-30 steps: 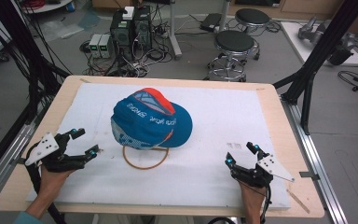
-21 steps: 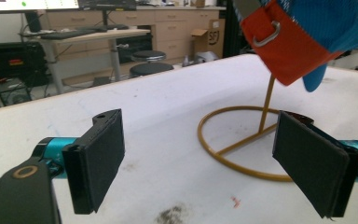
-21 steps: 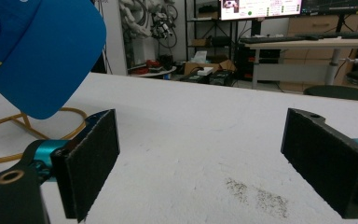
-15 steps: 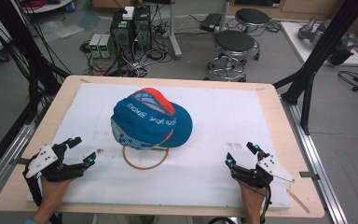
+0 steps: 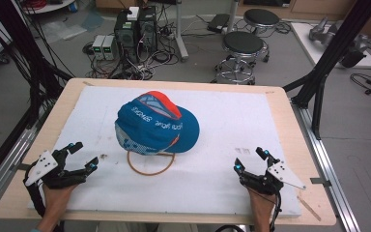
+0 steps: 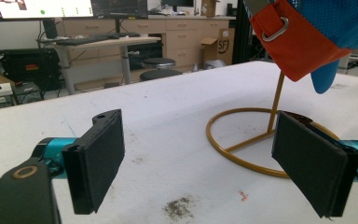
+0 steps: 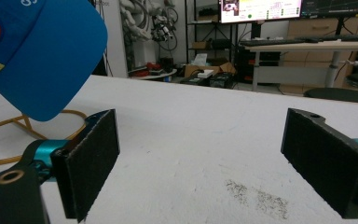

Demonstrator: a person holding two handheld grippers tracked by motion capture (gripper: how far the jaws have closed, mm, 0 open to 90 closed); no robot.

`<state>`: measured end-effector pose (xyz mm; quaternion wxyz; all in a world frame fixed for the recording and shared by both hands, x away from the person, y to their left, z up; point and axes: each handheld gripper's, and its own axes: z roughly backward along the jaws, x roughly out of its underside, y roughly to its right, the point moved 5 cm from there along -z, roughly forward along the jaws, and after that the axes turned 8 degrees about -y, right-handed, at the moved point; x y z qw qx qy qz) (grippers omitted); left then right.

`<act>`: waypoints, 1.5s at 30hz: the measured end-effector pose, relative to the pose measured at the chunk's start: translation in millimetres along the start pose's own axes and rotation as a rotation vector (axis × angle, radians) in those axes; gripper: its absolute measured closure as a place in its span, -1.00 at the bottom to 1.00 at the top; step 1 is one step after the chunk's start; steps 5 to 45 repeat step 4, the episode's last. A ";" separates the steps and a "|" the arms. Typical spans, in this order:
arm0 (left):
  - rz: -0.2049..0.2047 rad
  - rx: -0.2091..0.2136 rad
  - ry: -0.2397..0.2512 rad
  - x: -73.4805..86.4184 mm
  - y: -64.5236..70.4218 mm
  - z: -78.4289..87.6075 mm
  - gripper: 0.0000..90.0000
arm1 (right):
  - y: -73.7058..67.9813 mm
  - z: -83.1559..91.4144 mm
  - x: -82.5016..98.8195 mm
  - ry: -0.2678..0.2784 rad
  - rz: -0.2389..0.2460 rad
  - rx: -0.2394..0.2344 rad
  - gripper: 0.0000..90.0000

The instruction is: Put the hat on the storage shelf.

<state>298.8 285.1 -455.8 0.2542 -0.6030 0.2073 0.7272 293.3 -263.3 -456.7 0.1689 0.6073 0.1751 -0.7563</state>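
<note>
While both your left gripper (image 5: 84,153) and right gripper (image 5: 250,160) rest spread wide and empty at the near corners, the blue cap (image 5: 155,125) perches mid-table on a thin gold wire stand (image 5: 150,162). Judge it light and soft: pinch the stiffer brim (image 7: 46,70), lift gently, or the stand may tip.

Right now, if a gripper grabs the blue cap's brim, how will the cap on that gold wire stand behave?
The blue fabric baseball cap with orange strap is probably soft and light; its brim looks stiffer. The thin gold wire stand seems light, so a sideways tug might tip or drag it.
</note>
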 end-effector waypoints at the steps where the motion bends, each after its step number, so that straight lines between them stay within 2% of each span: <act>1: 0.000 -0.001 -0.002 0.0 -0.2 -0.1 -0.61 | 0.1 0.1 0.1 0.000 -0.003 0.000 -0.77; 45: -0.004 -0.001 -0.002 -0.1 0.2 -0.1 -0.61 | 0.7 -0.5 0.0 -0.002 -0.006 0.000 -0.77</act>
